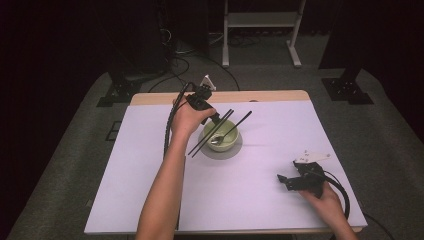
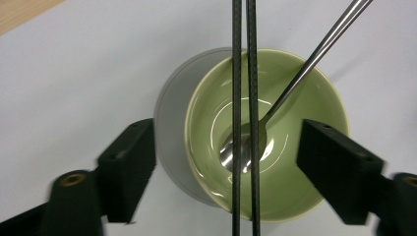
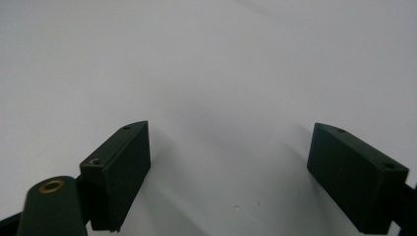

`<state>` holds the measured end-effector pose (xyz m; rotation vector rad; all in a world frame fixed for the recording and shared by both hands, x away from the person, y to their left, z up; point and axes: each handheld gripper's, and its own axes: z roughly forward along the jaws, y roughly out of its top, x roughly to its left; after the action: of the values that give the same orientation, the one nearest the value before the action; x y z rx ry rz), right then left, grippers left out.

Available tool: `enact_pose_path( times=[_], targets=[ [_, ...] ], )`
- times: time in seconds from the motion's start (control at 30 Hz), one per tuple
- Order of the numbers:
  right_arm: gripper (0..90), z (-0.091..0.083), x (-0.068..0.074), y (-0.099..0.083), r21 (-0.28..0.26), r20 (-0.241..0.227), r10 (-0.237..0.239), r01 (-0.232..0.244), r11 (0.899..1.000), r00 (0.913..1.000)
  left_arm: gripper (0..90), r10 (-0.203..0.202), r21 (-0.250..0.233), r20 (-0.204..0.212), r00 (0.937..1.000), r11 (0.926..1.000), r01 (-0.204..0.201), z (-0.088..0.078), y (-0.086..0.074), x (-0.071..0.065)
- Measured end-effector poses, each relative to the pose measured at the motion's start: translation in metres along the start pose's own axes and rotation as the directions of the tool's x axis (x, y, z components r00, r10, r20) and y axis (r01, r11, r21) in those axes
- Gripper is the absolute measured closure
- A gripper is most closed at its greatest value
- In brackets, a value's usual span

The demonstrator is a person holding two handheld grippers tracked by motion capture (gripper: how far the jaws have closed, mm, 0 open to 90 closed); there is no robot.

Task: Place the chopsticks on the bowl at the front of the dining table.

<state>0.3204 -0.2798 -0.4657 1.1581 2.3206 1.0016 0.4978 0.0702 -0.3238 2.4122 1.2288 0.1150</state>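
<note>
A pale green bowl (image 1: 226,141) (image 2: 305,93) stands on a grey saucer (image 1: 239,149) (image 2: 169,123) in the middle of the white table. A metal spoon (image 2: 246,147) lies in the bowl, its handle leaning over the rim. Two thin black chopsticks (image 1: 227,116) (image 2: 244,59) lie side by side across the bowl's rim. My left gripper (image 1: 216,120) (image 2: 228,132) hovers over the bowl, open, with the chopsticks running between its jaws and no pad touching them. My right gripper (image 1: 287,172) (image 3: 226,132) rests open at the front right over bare table, nothing between its jaws.
The white table top (image 1: 150,165) has a wooden strip (image 1: 150,98) along its far edge. Beyond it are stand legs and cables on a grey floor (image 1: 260,60). A cable trails from each gripper along the forearm.
</note>
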Motion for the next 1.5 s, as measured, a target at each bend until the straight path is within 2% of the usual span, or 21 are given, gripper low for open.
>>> enact_pose_path(
  times=[0.07, 0.13, 0.2, 0.33, 0.6, 0.97, 1.07, 1.13, 1.4, 1.5],
  targets=[
    [15.2, 0.0, 0.0, 0.0, 0.0, 0.001, 0.0, 0.0, 1.0, 1.0, 17.4, 0.002, -0.018, -0.008, 1.0, 0.9998, -0.003, -0.004, -0.005, 0.002],
    [15.2, 0.0, 0.0, 0.0, 0.0, 0.0, 0.0, 0.0, 1.0, 1.0, 7.9, -0.008, -0.027, -0.012, 0.9999, 0.9996, 0.008, -0.007, -0.01, 0.004],
    [15.3, 0.0, 0.0, 0.0, 0.0, 0.0, 0.0, 0.0, 1.0, 1.0, 7.9, -0.005, -0.043, -0.026, 0.9996, 0.9991, 0.004, -0.01, -0.015, 0.006],
    [15.2, 0.0, 0.0, 0.0, 0.0, 0.001, 0.0, 0.0, 1.0, 1.0, 7.9, -0.027, -0.077, -0.035, 0.999, 0.9968, 0.024, -0.017, -0.027, 0.014],
    [15.2, 0.0, 0.0, 0.0, 0.0, 0.001, -0.001, 0.001, 1.0, 1.0, 7.9, -0.038, -0.073, -0.047, 0.9982, 0.9967, 0.034, -0.02, -0.049, 0.031],
    [15.2, 0.0, 0.0, 0.0, 0.001, 0.0, -0.001, 0.001, 1.0, 1.0, 7.9, -0.085, -0.076, -0.043, 0.9955, 0.9938, 0.081, -0.01, -0.074, 0.051],
    [15.2, 0.0, 0.0, 0.0, 0.0, 0.0, -0.001, 0.001, 1.0, 1.0, 7.9, -0.098, -0.079, -0.039, 0.9944, 0.9923, 0.095, -0.007, -0.08, 0.053],
    [15.2, 0.0, 0.0, 0.0, 0.001, 0.0, -0.001, 0.001, 1.0, 1.0, 7.9, -0.091, -0.065, -0.046, 0.9948, 0.994, 0.088, -0.004, -0.083, 0.054],
    [15.2, 0.0, 0.0, 0.0, 0.001, 0.001, -0.001, 0.001, 1.0, 1.0, 7.9, -0.094, -0.06, -0.024, 0.9953, 0.9939, 0.092, 0.004, -0.097, 0.05],
    [15.2, 0.0, 0.0, 0.0, 0.001, 0.0, -0.001, 0.001, 1.0, 1.0, 7.9, -0.081, -0.05, -0.016, 0.9966, 0.9955, 0.08, 0.007, -0.101, 0.048]
  ],
)
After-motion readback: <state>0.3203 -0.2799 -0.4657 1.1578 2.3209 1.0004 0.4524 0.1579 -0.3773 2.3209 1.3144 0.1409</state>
